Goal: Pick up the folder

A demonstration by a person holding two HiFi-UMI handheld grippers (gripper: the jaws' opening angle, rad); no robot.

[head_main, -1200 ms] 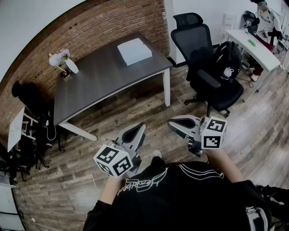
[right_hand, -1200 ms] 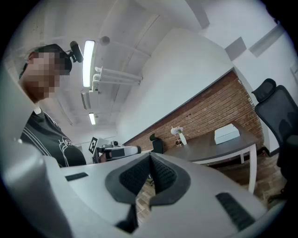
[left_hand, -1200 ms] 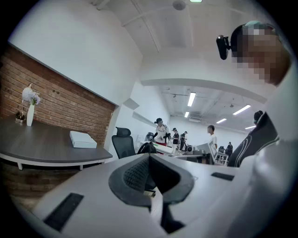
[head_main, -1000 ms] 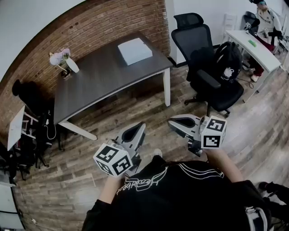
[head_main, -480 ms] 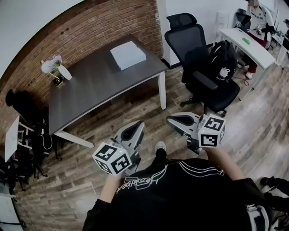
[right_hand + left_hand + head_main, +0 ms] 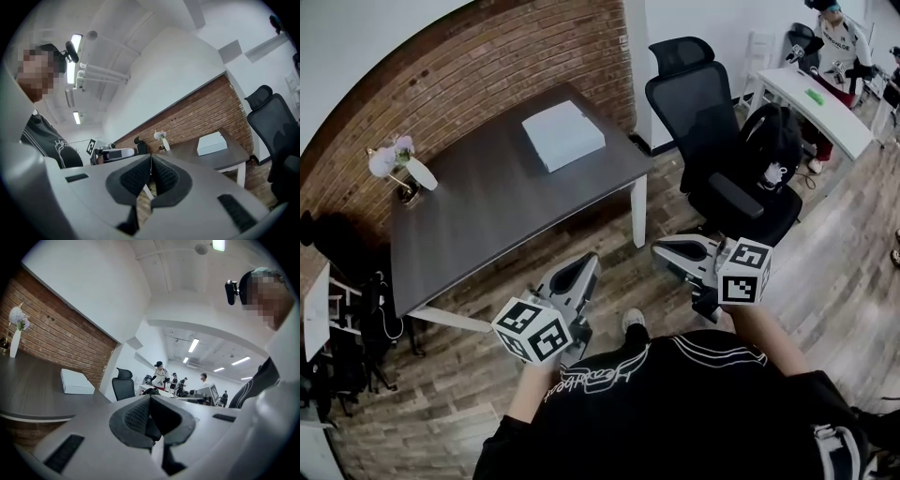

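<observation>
Folder (image 6: 563,135) pickup, not started. Left gripper (image 6: 572,275) jaws pressed together, nothing between; same on right gripper (image 6: 679,251). Both held roughly level in front of torso, aimed toward desk (image 6: 487,216), well apart from it. Flat on far right part of desk, near brick wall (image 6: 487,66): the target, with chair (image 6: 712,141) just past that corner. Reads as white slab, fairly thick; probably stiff and light, with smooth cover likely slippery. Best bet: open wide, pinch across nearest edge, or slide to desk rim and clamp top plus bottom. Can't tell spine from opening side, too small. Contents unseen, so weight only a guess. Vase (image 6: 405,169) at far left end, no obstacle.
</observation>
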